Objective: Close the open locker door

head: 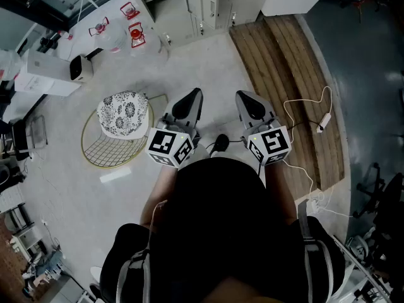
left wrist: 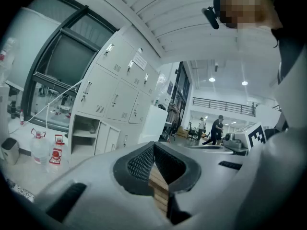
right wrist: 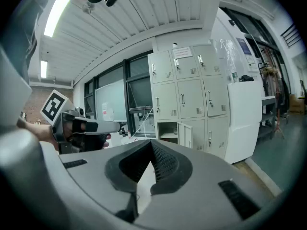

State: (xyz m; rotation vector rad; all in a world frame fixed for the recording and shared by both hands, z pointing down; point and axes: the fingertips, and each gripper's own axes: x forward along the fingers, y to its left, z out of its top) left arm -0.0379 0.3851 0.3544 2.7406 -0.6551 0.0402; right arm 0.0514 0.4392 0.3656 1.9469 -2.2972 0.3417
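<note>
A bank of pale grey lockers (right wrist: 187, 92) stands a few steps ahead of me. One bottom-row compartment (right wrist: 166, 131) is open, and its door (right wrist: 185, 134) is swung outward. The left gripper view shows the same open compartment (left wrist: 84, 134) low on the left. In the head view it lies at the top (head: 165, 6). My left gripper (head: 197, 93) and right gripper (head: 242, 96) are held side by side in front of my body, well short of the lockers. Both are shut with nothing between the jaws, which meet at their tips (left wrist: 153, 146) (right wrist: 152, 145).
A gold wire chair with a patterned cushion (head: 124, 115) stands to my left. A wooden platform (head: 291, 74) runs along the right, with a white cable and power strip (head: 322, 124) on it. Water jugs with red fittings (head: 136, 35) sit left of the lockers. A tall white cabinet (right wrist: 242, 121) stands to their right.
</note>
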